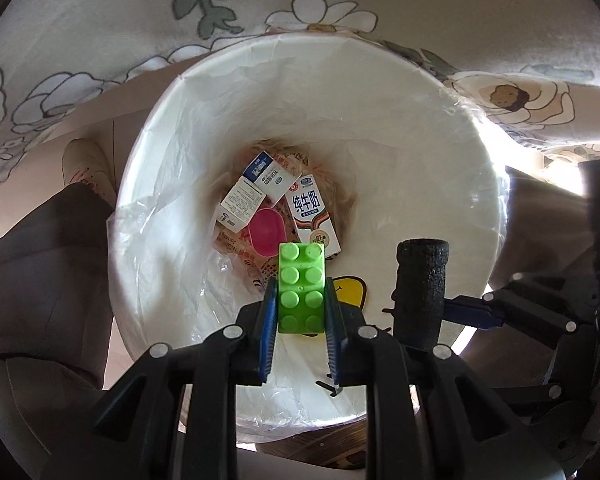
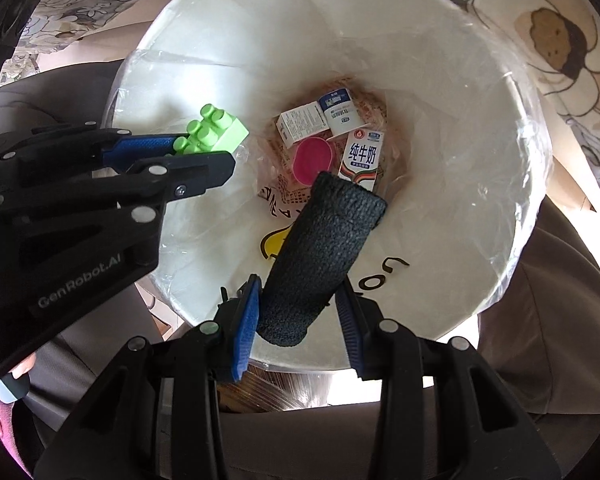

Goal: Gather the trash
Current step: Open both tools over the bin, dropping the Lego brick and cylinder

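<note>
Left wrist view: my left gripper (image 1: 300, 312) pinches a glossy, studded green brick (image 1: 302, 286) over the white, film-lined bin (image 1: 420, 128); cartons (image 1: 314, 220) lie at twelve o'clock.

Right wrist view: my right gripper (image 2: 298, 316) clamps a knitted black tube (image 2: 322, 256); the brick (image 2: 214, 132) hangs at ten o'clock.

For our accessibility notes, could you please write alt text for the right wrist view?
The right gripper holds a black knitted roll above a white lined trash bin, while the left gripper holds a green toy brick over the same bin. At the bottom lie milk cartons and a pink lid.
</note>
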`<state>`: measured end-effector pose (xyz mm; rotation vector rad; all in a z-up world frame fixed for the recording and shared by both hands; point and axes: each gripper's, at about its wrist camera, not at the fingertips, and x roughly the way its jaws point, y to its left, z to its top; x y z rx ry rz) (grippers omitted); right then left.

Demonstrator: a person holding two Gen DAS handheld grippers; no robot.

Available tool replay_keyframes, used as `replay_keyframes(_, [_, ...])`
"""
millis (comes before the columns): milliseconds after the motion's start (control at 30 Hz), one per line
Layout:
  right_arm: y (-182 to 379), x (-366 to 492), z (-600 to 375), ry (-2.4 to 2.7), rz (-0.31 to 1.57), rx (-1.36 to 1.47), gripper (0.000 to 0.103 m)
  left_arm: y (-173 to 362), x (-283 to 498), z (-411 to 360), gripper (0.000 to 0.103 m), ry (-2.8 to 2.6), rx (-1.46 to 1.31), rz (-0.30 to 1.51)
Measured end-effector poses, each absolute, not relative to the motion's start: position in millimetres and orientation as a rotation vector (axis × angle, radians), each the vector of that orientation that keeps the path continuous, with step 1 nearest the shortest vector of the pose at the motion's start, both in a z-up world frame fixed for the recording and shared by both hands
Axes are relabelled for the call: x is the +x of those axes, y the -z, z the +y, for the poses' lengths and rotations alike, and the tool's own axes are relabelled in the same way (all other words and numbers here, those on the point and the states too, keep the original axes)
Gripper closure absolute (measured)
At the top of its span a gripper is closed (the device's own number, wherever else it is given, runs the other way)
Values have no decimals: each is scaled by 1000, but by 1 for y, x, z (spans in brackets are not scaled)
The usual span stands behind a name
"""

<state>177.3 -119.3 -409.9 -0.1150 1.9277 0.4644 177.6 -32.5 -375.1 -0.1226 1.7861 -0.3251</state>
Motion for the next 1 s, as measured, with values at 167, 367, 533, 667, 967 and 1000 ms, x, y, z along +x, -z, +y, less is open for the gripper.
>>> replay_keyframes(167, [418,176,-123,-451,1943,-87,63,384,176,-36,79,329,-126,1809])
replay_keyframes(367, [428,175,-125,-444,1967,-74,62,392,176,-35,76,331,-147,1833])
replay_keyframes(533, [433,179,-131,-421,1971,-31,52,392,175,-35,54,315,-144,1823])
replay_keyframes(667, [434,180,-132,-418,1970,-23,52,393,175,-35,54,318,-131,1828])
replay_keyframes(967, [435,181,-136,-407,1965,-38,52,391,175,-36,54,321,-137,1823])
replay_keyframes(1000, [433,181,-137,-406,1963,-36,52,390,175,-36,54,322,-136,1820])
